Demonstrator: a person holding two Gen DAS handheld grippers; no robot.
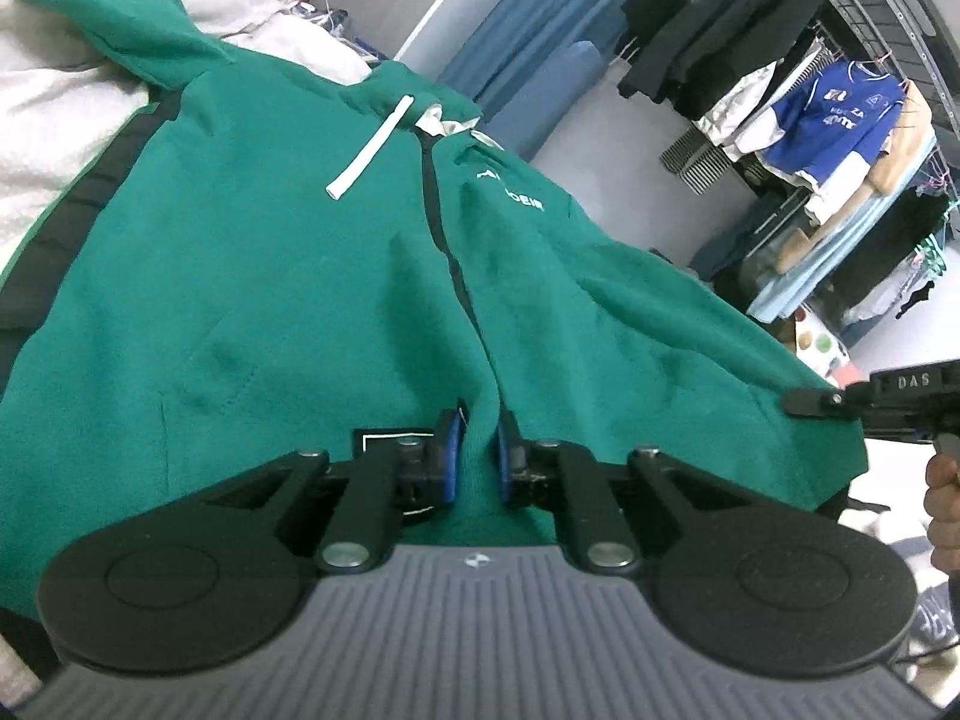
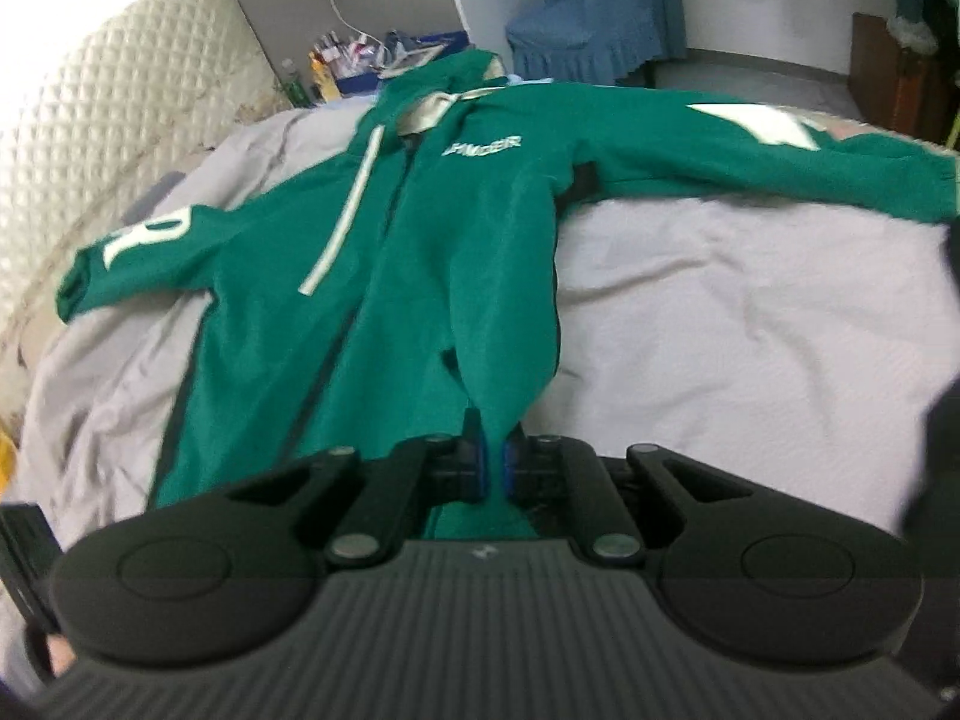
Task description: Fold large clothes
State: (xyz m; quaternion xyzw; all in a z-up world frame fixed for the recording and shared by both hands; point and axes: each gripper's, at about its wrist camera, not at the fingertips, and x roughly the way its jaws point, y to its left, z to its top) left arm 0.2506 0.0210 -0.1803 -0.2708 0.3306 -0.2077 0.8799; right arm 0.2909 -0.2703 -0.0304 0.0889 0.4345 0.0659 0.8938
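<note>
Garment: a large green zip-up hooded jacket [image 2: 384,276] with white drawstrings lies front side up on a pale grey bed cover [image 2: 720,312].
Long axis: it runs from the hem, near the grippers, to the hood [image 2: 456,84] at the far end beside the quilted cream headboard [image 2: 102,96]; both sleeves are spread to the sides.
Left gripper [image 1: 478,450]: its blue pads are almost together and pinch a ridge of green cloth at the hem, beside the dark zip line.
Right gripper [image 2: 493,465]: pressed together on the hem corner, which rises in a peak; the picture is blurred, so the exact edge is unsure.
Beside: a rack of hanging clothes [image 1: 828,120].
</note>
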